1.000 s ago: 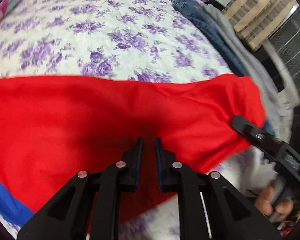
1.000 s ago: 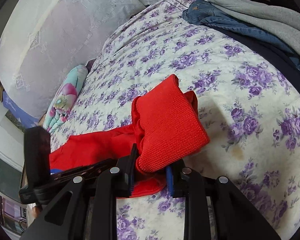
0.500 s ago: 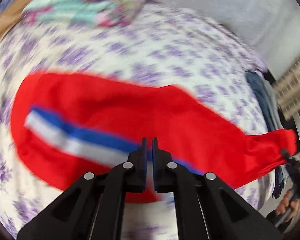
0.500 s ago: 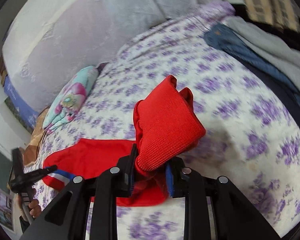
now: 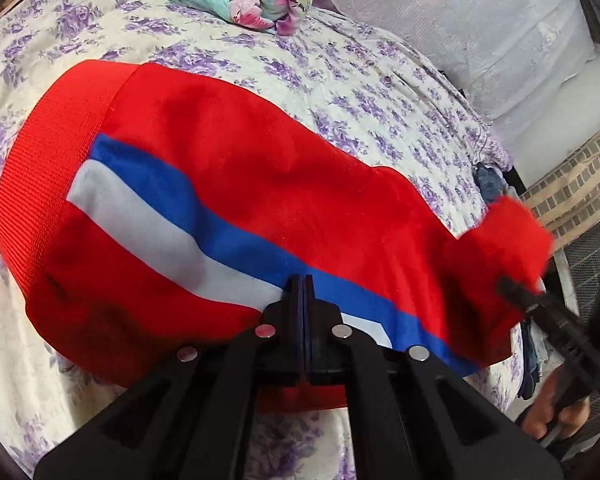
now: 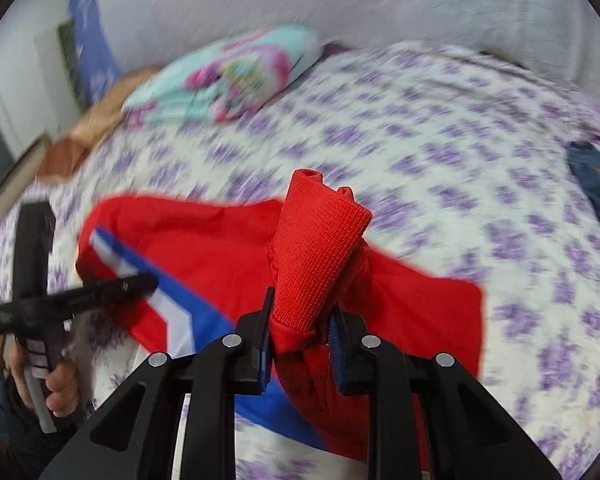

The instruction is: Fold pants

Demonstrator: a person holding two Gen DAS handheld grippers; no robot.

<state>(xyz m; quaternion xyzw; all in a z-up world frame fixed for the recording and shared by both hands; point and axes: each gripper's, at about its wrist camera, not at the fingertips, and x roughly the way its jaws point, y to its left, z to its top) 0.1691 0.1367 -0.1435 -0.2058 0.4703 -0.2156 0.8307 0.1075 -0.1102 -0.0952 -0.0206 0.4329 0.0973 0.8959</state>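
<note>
Red pants [image 5: 260, 184] lie lengthwise, cuff in right gripper [image 6: 300, 332].

A: The left gripper [image 5: 303, 280] is matte black plastic, its two fingers built from angular, ribbed links with triangular cut-outs. Four round silver rivets sit across the linkage.

B: The right gripper [image 6: 300, 312] matches it: black links, four silver rivets, and blue pads [image 6: 265, 344] lining the inner faces of the fingers.

A: In the right wrist view, the other unit's black handle carries pale lettering, too blurred to read, with a grey grip below.

B: The left hand [image 6: 56, 384] wrapped on that grip is bare skin. The right hand [image 5: 556, 412] is bare too.
</note>
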